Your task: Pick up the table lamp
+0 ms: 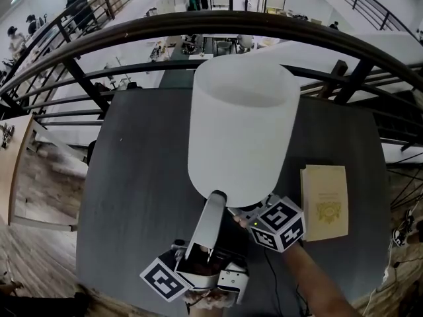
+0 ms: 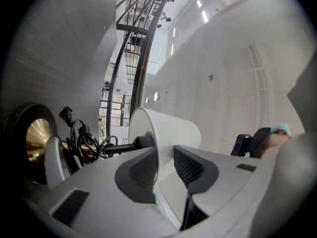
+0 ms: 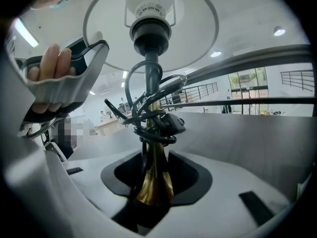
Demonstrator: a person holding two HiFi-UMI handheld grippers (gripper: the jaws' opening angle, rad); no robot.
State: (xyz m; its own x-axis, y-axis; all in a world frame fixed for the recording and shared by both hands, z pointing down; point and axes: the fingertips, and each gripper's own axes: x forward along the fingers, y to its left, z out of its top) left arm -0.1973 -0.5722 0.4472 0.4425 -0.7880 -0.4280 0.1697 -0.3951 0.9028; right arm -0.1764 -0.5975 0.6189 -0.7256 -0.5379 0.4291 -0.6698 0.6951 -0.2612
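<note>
The table lamp has a tall white shade (image 1: 241, 124) that I see from above over the dark table. My left gripper (image 1: 218, 202) reaches up to the shade's lower rim. In the left gripper view the thin shade wall (image 2: 168, 130) runs between the jaws of the left gripper (image 2: 165, 165), which is open, with a gap at one pad. The brass base (image 2: 37, 138) shows at the left. My right gripper (image 3: 156, 177) is shut on the brass stem (image 3: 154, 182), below a bundle of black cord (image 3: 153, 113). Its marker cube (image 1: 279, 224) pokes out from under the shade.
A cream book (image 1: 325, 200) lies on the grey table (image 1: 132, 190) to the right of the lamp. A dark metal railing (image 1: 198, 22) curves close behind the table. Wooden floor lies off the table's left edge.
</note>
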